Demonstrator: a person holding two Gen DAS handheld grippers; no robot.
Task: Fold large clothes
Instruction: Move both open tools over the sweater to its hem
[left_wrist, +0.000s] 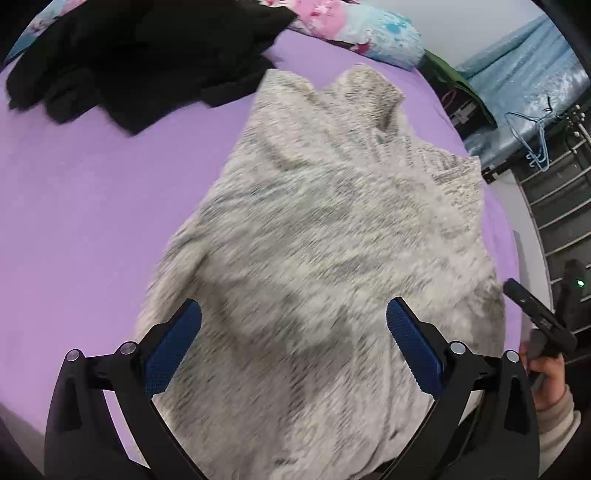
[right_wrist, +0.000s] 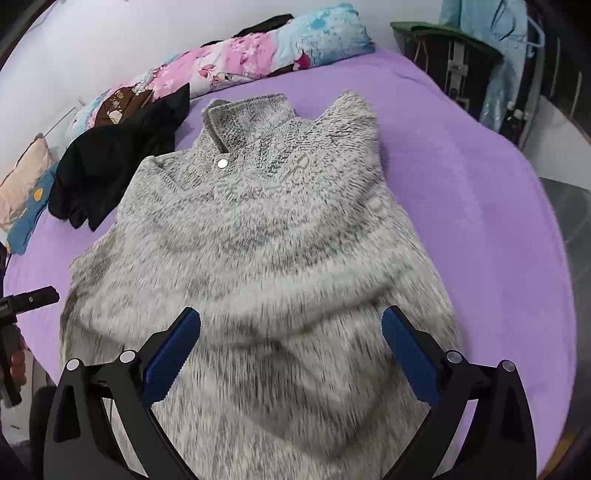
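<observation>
A large fluffy grey-white jacket (left_wrist: 314, 236) (right_wrist: 258, 258) lies spread on a purple bed (left_wrist: 92, 192) (right_wrist: 480, 192), collar and a snap button (right_wrist: 222, 163) at the far end. My left gripper (left_wrist: 293, 314) hovers open above the jacket's near part, its blue pads wide apart with nothing between them. My right gripper (right_wrist: 291, 321) is also open above the near hem area, empty. In the left wrist view the right gripper's black body (left_wrist: 539, 321) shows at the right edge, held by a hand (left_wrist: 546, 373).
A black garment (left_wrist: 140, 55) (right_wrist: 114, 155) lies heaped on the bed's far left. A floral quilt (left_wrist: 362, 33) (right_wrist: 229, 70) runs along the wall. A dark stand (right_wrist: 450, 62) and a hanger (left_wrist: 535, 140) sit beyond the bed's right side.
</observation>
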